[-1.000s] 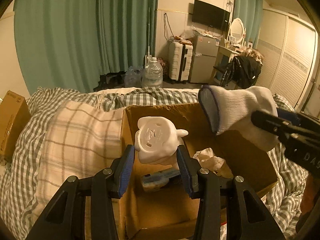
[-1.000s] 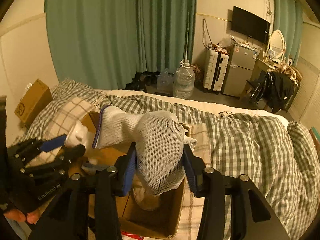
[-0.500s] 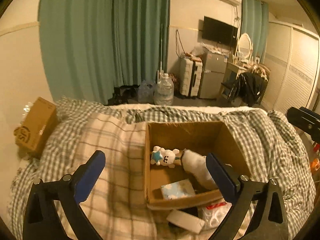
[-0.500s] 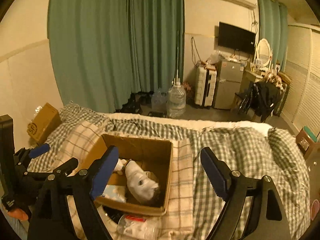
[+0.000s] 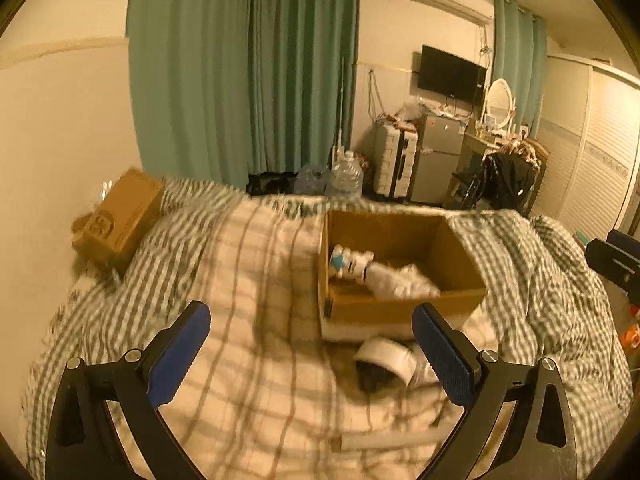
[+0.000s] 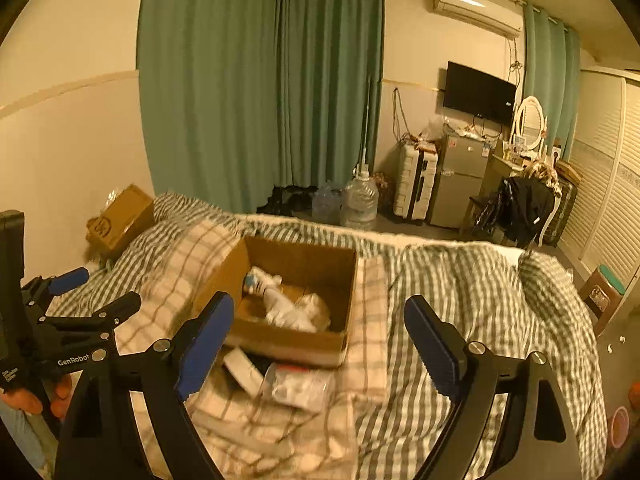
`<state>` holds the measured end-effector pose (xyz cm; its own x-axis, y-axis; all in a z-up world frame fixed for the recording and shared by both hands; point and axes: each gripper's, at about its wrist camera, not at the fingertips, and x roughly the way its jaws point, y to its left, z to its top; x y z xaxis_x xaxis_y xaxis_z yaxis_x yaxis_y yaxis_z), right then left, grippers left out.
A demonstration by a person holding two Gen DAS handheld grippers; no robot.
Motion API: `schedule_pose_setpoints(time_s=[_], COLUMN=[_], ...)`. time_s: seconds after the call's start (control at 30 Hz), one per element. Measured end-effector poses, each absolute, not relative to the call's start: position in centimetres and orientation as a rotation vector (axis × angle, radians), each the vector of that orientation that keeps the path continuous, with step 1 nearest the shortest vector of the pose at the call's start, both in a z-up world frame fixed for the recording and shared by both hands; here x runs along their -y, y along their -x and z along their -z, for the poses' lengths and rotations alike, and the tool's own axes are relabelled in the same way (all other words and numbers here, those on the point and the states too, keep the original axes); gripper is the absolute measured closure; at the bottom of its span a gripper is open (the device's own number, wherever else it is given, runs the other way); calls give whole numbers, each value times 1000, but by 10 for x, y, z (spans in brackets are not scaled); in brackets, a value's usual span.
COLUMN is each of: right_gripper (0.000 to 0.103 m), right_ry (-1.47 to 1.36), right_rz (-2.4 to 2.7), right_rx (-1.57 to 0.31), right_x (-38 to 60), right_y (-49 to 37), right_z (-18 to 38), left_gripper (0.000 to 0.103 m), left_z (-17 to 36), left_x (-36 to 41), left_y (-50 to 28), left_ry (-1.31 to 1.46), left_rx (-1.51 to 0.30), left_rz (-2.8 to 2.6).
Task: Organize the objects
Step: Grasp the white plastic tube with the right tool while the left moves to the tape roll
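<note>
Left wrist view: the left gripper (image 5: 310,344) is spread wide and empty above the checked bedding. The open brown cardboard box (image 5: 404,312) holds the small white plush toy (image 5: 350,265) and the white sock (image 5: 400,282), long axis running left-far to right-near.

Right wrist view: the right gripper (image 6: 320,340) is likewise spread and empty; the sock (image 6: 290,310) lies diagonally inside the box (image 6: 288,340).

Green curtains (image 6: 260,80), wall-mounted television (image 6: 478,94), air conditioner (image 6: 476,10), white suitcase (image 6: 414,184), water jug (image 6: 359,204), oval mirror (image 6: 530,118).
</note>
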<state>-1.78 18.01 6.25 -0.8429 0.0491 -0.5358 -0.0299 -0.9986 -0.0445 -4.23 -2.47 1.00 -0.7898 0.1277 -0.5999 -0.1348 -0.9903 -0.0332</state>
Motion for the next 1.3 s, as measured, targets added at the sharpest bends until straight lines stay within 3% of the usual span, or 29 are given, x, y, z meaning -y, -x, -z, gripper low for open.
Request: schedule_pose_setpoints(time_s=[0.4, 0.63, 0.7, 0.93, 1.03, 1.1, 1.3], right_gripper=[16, 25, 35, 52, 69, 90, 96], right_ry=[1287, 1693, 1789, 2008, 2029, 2013, 1857], right_rz=[-2920, -2876, -2845, -2751, -2750, -2764, -2860], right_rx=[82, 312, 368, 354, 366, 386, 219], right_x=[-152, -108, -98, -93, -90, -88, -110], right_y=[42, 62, 66, 72, 69, 64, 54], right_z=[70, 149, 167, 200, 202, 199, 166], left_gripper=[0, 0, 0, 0, 0, 0, 0], left_z=[92, 126, 132, 138, 138, 137, 130], left_x=[28, 41, 42, 43, 41, 42, 42], left_y=[32, 41, 45, 48, 47, 47, 45], left_ry=[1264, 1462, 1495, 1535, 1533, 1524, 1495], left_rx=[-107, -56, -50, -20, -20, -15, -5], left_rz=[-2785, -2726, -2703, -2669, -2661, -2660, -2674])
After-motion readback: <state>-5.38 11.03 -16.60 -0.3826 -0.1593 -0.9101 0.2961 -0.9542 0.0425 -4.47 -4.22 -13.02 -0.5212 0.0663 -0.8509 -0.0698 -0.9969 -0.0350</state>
